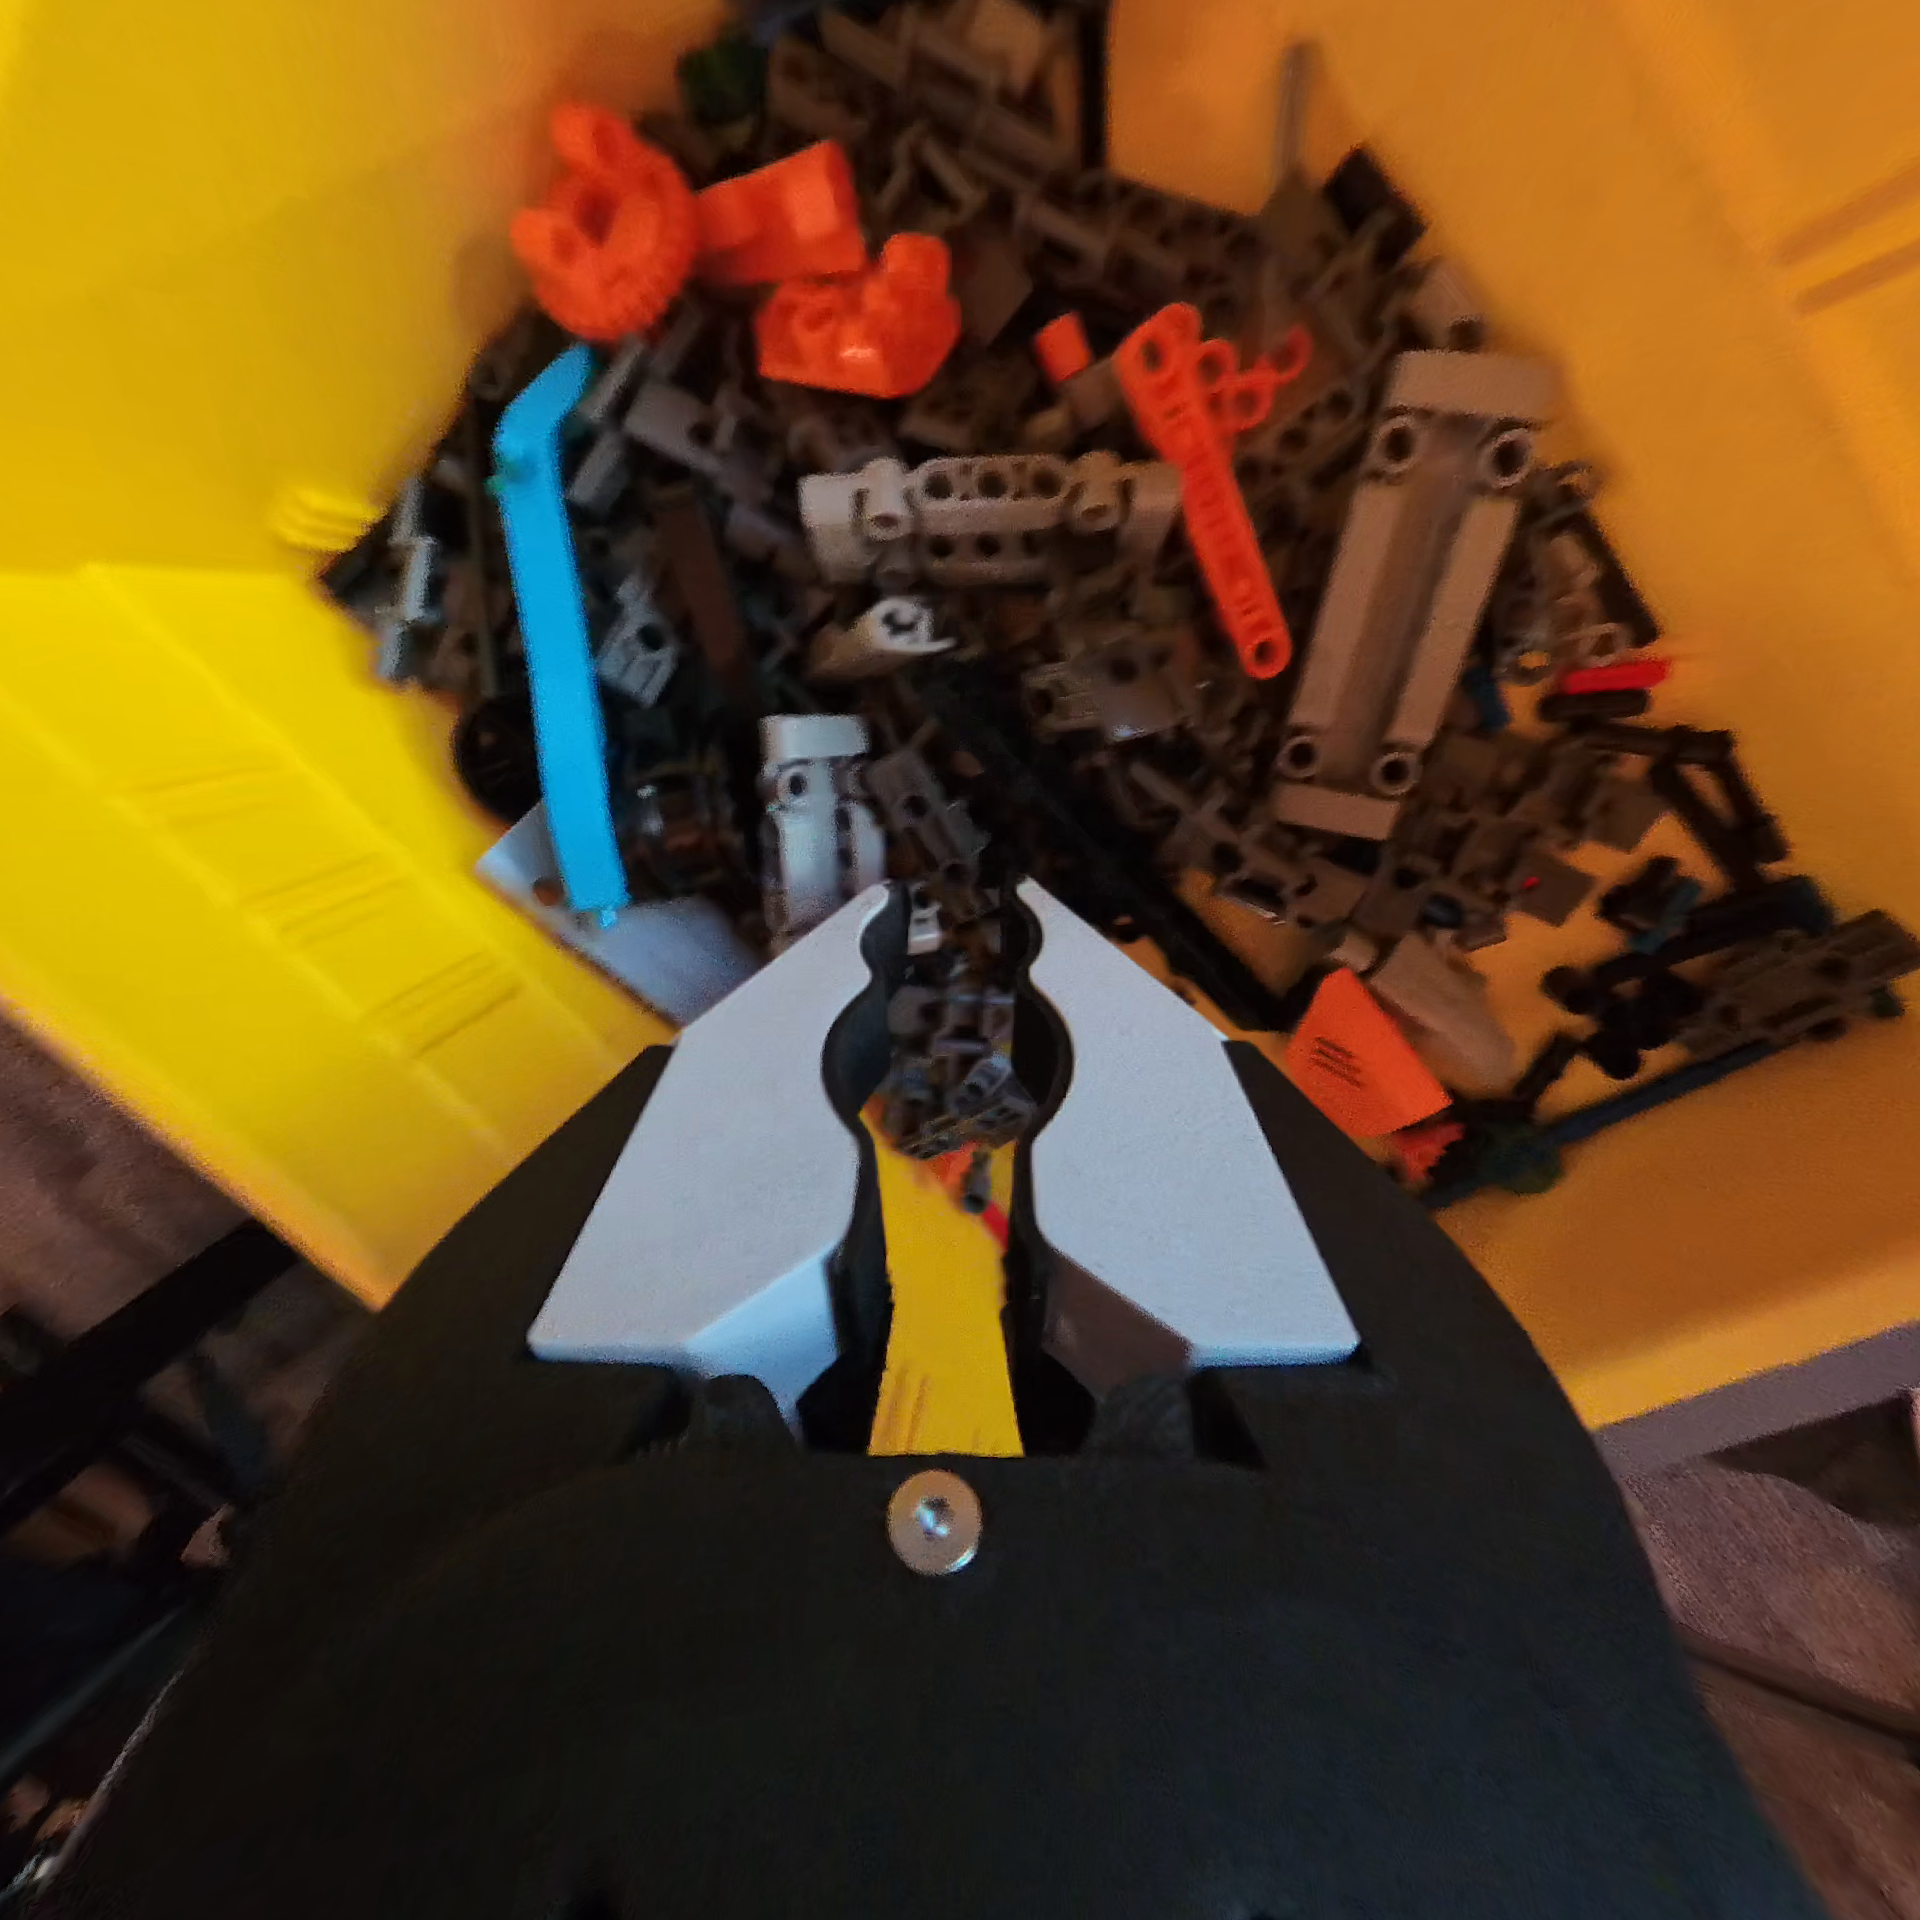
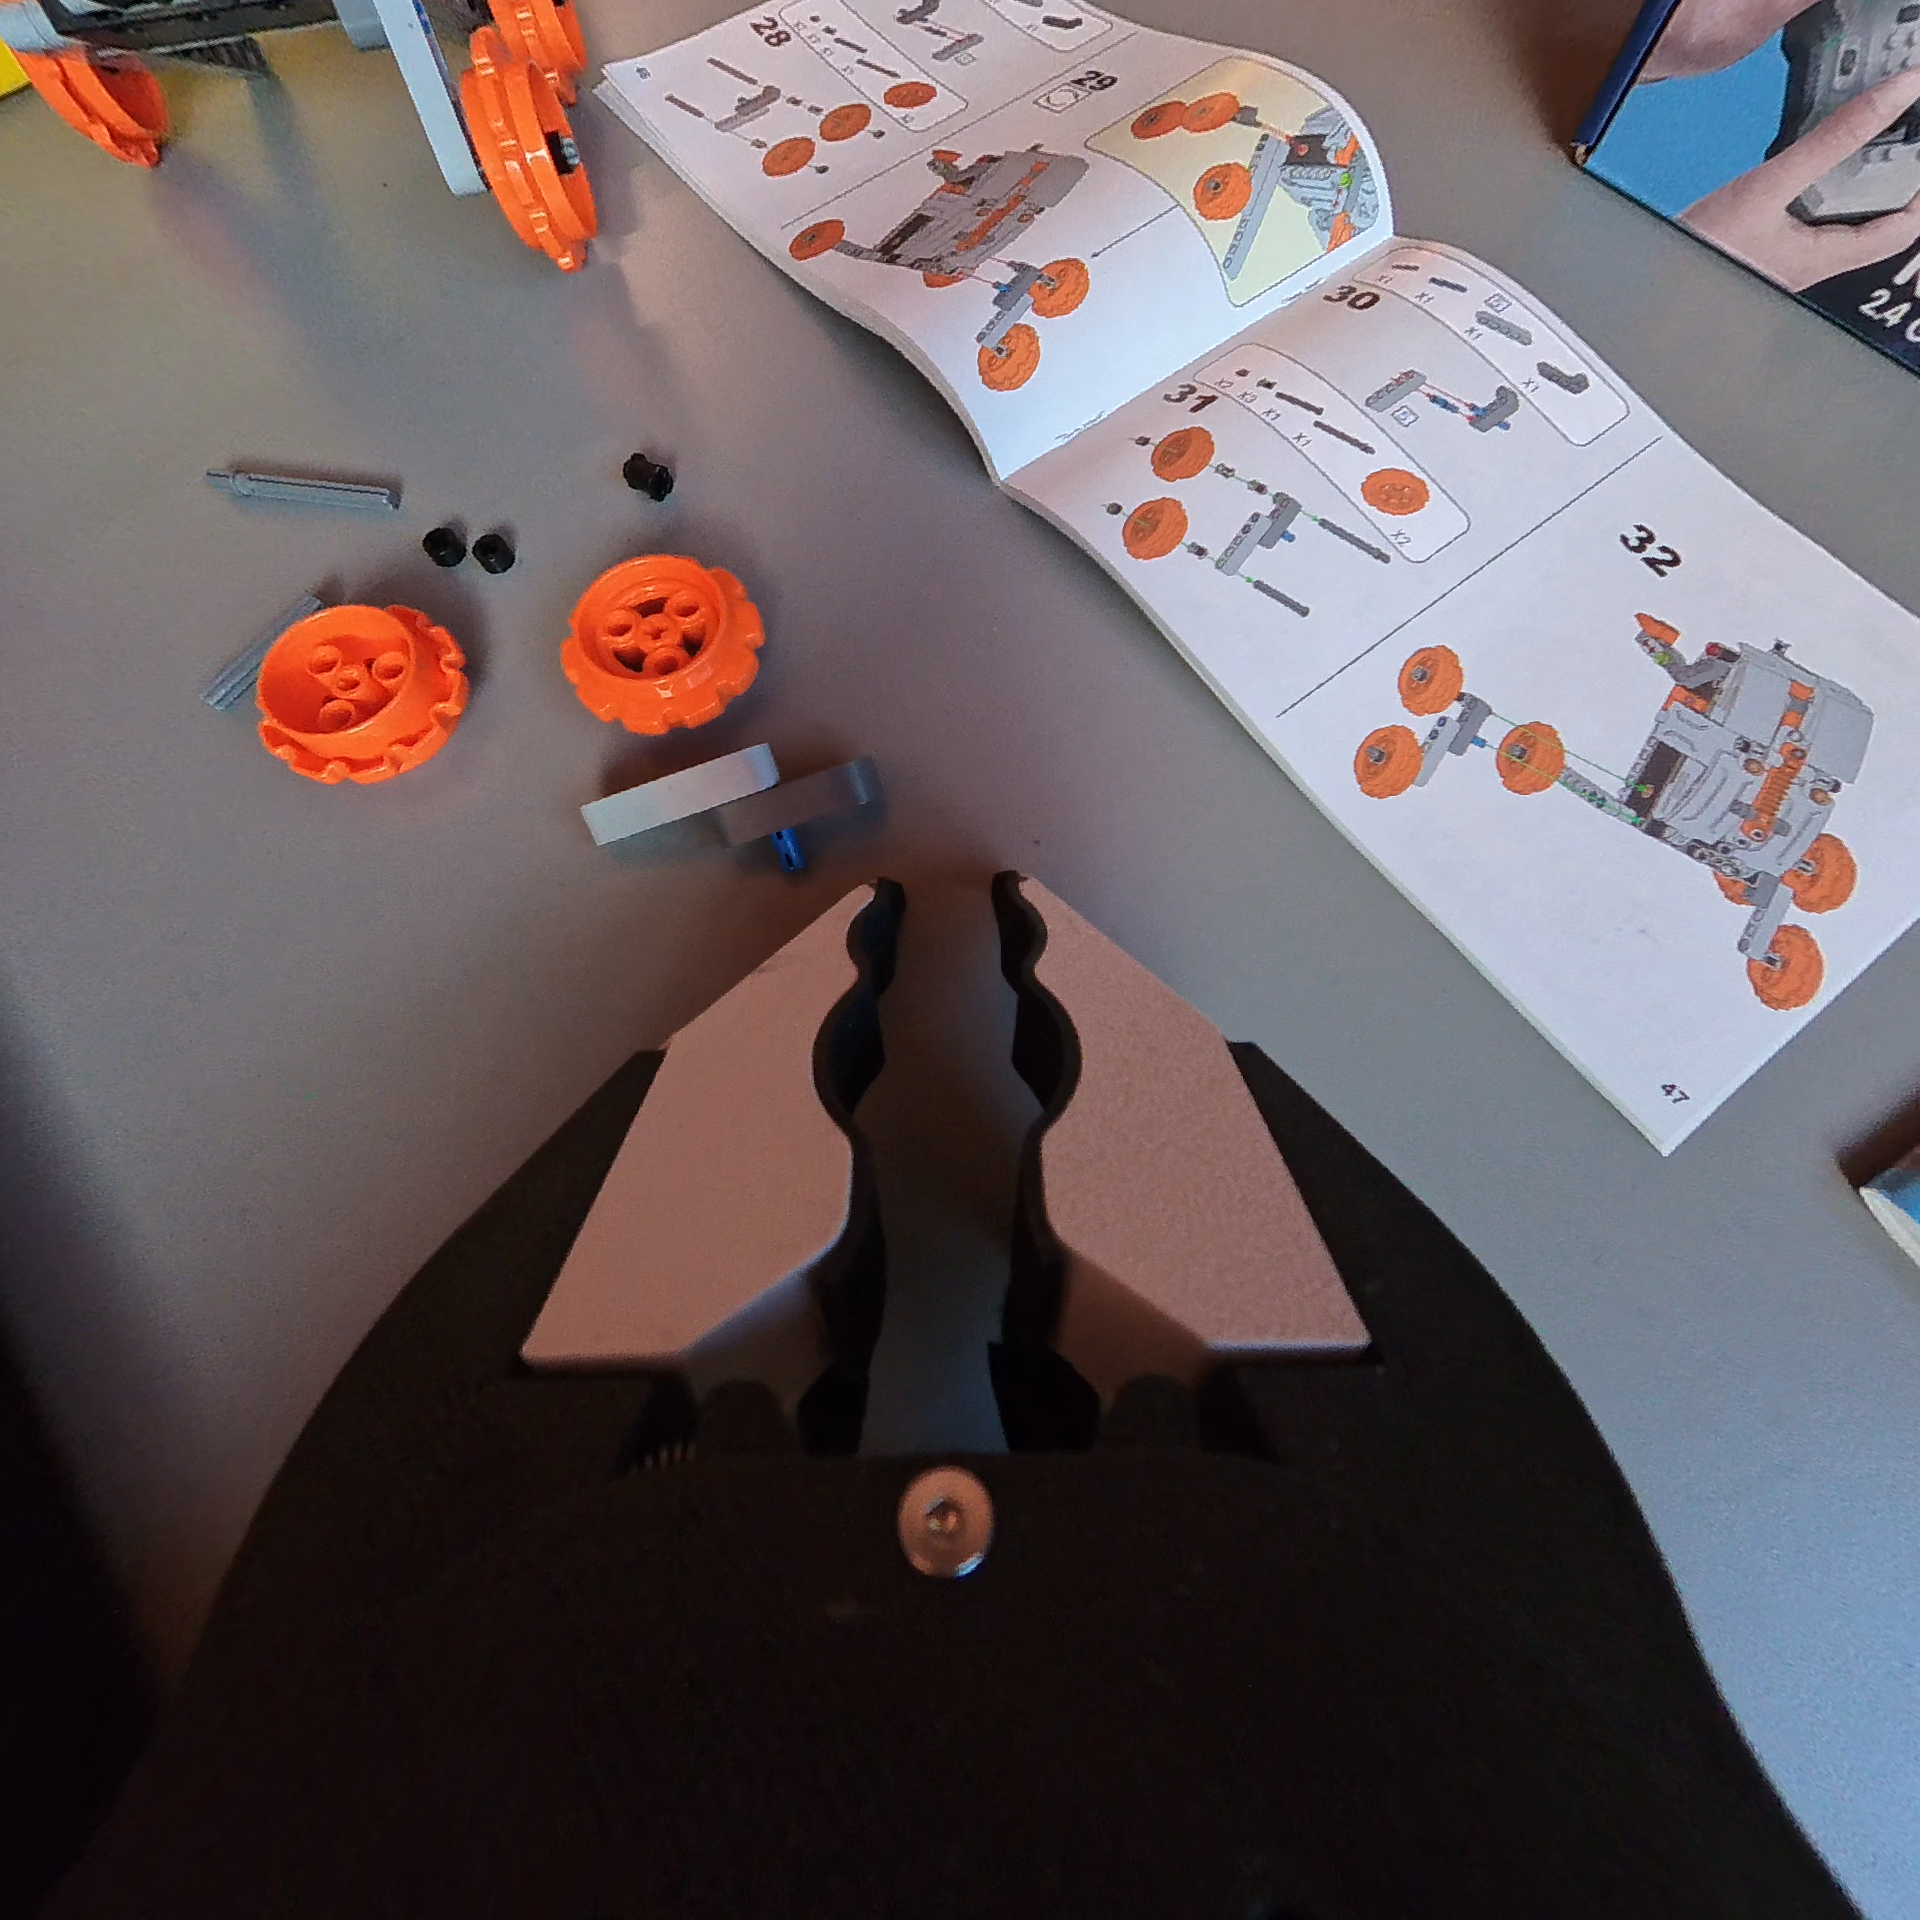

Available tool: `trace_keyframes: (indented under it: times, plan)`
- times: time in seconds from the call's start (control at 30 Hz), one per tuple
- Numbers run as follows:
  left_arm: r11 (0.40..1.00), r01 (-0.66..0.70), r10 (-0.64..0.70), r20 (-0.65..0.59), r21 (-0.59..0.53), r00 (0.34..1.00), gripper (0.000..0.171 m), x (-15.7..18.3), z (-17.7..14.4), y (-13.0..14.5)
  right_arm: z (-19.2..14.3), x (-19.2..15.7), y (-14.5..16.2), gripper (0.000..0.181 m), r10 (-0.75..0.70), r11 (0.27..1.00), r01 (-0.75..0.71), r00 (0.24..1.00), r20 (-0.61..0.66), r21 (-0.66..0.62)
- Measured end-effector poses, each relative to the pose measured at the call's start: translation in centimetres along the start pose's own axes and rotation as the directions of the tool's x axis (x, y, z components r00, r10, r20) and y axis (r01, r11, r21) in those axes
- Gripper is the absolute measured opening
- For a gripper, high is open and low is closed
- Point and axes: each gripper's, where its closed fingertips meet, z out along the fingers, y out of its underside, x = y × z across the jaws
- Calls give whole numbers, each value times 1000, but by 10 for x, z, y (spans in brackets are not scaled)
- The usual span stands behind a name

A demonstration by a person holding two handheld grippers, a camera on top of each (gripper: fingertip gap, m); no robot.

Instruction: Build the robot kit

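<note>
My left gripper [image 1: 958, 896] points down into a yellow bin [image 1: 208, 779] full of loose building parts. Its jaws stand nearly together on a small dark grey connector part [image 1: 930, 831], which looks sharp while the pile behind is blurred. My right gripper [image 2: 945, 888] hovers over a grey table [image 2: 935, 520], its jaws a narrow gap apart and empty. Just ahead of it lies a grey beam assembly [image 2: 727, 800] with a blue pin. Beyond are two orange wheels [image 2: 663, 644] [image 2: 358, 691].
The bin pile holds orange parts [image 1: 603, 223], a blue beam [image 1: 551, 644] and a long grey panel [image 1: 1392, 592]. On the table lie black bushes [image 2: 494, 553], grey axles [image 2: 307, 488], an open instruction booklet [image 2: 1351, 520], a partly built model [image 2: 520, 135] and a box [image 2: 1766, 156]. Spacing between my two grippers at the tips: around 50 cm.
</note>
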Motion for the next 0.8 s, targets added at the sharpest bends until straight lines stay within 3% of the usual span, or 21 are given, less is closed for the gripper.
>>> trace_keyframes:
  times: [0.17, 0.2, 0.37, 0.5, 0.8]
  plan:
    - [991, 77, -68, 83, -113, 994, 17, -12, -11, 33, 0, 0, 0, 20, 2, 1000, -2, 1000, 2, 0]
    - [988, 85, -75, 82, -128, 994, 12, -9, -17, 39, 0, 0, 0, 20, 1, 1000, -1, 1000, 1, 0]
    - [935, 177, -193, -22, -308, 981, 33, 27, -31, 77, 0, 0, 0, 20, 2, 1000, -2, 1000, 1, 0]
    - [871, 260, -296, -25, -417, 955, 37, 38, -25, 94, 0, -1, 0, 22, -7, 1000, 7, 1000, -2, 0]
    - [818, 311, -318, 69, -484, 945, 43, 36, -25, 97, 0, -2, 0, 24, -15, 1000, 15, 1000, -3, 0]
